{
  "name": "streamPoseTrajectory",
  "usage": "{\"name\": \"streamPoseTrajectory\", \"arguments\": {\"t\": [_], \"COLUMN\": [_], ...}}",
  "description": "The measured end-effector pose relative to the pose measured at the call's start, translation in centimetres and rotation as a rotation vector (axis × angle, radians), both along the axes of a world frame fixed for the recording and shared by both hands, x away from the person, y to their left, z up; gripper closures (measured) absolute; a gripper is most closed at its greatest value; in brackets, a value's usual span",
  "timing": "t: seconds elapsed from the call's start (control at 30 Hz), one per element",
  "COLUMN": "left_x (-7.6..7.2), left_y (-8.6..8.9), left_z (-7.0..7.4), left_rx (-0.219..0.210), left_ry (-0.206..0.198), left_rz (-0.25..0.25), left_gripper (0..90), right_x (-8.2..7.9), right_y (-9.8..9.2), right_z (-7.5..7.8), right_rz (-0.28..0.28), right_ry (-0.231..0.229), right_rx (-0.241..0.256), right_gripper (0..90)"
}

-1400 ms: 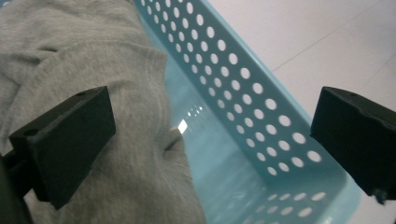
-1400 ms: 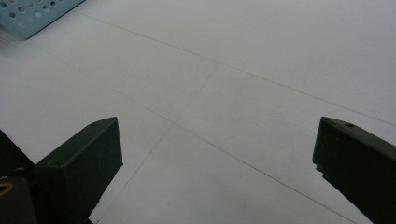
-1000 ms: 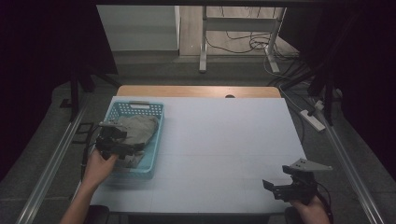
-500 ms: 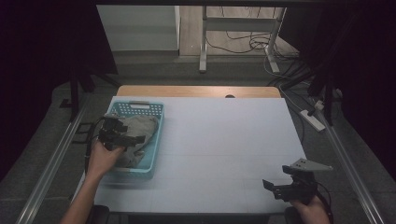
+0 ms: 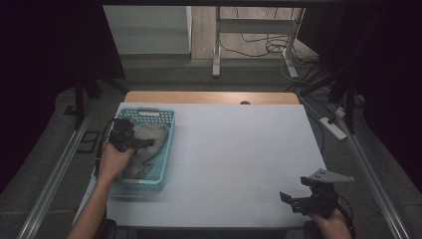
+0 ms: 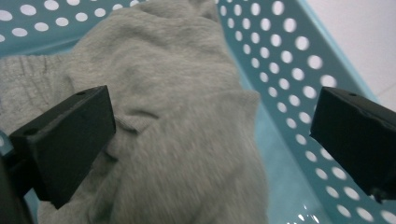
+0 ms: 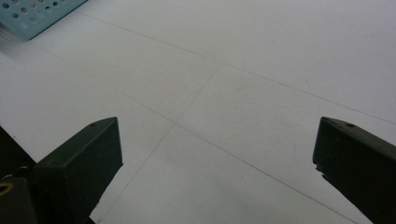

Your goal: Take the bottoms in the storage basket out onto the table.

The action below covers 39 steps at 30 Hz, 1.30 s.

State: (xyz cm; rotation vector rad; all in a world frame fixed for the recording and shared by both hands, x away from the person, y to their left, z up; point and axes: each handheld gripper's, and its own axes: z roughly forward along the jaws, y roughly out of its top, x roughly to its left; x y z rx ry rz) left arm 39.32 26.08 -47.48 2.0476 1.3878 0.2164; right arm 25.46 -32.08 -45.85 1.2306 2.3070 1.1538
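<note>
While the left gripper hangs over the teal perforated basket at the table's left side, its jaws stand wide apart in the left gripper view and hold nothing. A crumpled grey garment lies inside the basket, bunched against the holed wall, and sits right between the spread jaws.

Risks from here, as a judgement:
- One jaw sits near the basket's side wall. Closing or dropping down there could catch plastic instead of cloth, or pinch both, so the basket lifts or drags with the garment.
- Fabric looks thick and loosely heaped. A shallow bite on a top fold may take a single layer, and the cloth could slide out on the lift or unfold and snag on the rim.
- Basket looks light and nothing holds it down. Any sideways pull could shift it toward the left table edge, which it is already close to.
- Blur in the left gripper view suggests quick motion, and a fast approach raises the chance of missing the fold.

Over by the near right corner of the white table, the right gripper rests low with jaws wide apart and empty, well apart from the basket, so it cannot steady anything yet.
</note>
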Motion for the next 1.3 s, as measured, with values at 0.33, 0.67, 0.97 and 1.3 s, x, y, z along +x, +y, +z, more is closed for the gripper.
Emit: {"name": "streamPoseTrajectory", "arguments": {"t": [0.33,0.67,0.97,1.3], "left_x": [1.7,3.0,3.5,3.2], "left_y": [-0.1,-0.1,-0.2,-1.3], "left_z": [-1.1,-2.7,-3.7,-3.6], "left_rx": [0.060,0.083,0.078,0.194], "left_ry": [0.022,0.084,0.147,0.161], "left_rz": [0.039,0.070,0.051,0.038], "left_gripper": [0.0,0.0,0.0,19.9], "right_x": [0.0,0.0,0.0,-0.1], "right_y": [0.0,0.0,0.0,0.1], "right_z": [0.0,0.0,0.0,0.0], "right_rz": [0.004,0.007,0.009,0.011], "right_ry": [0.001,0.001,-0.001,-0.003], "right_rx": [0.001,-0.001,-0.003,-0.010], "right_gripper": [1.8,1.8,1.8,1.8]}}
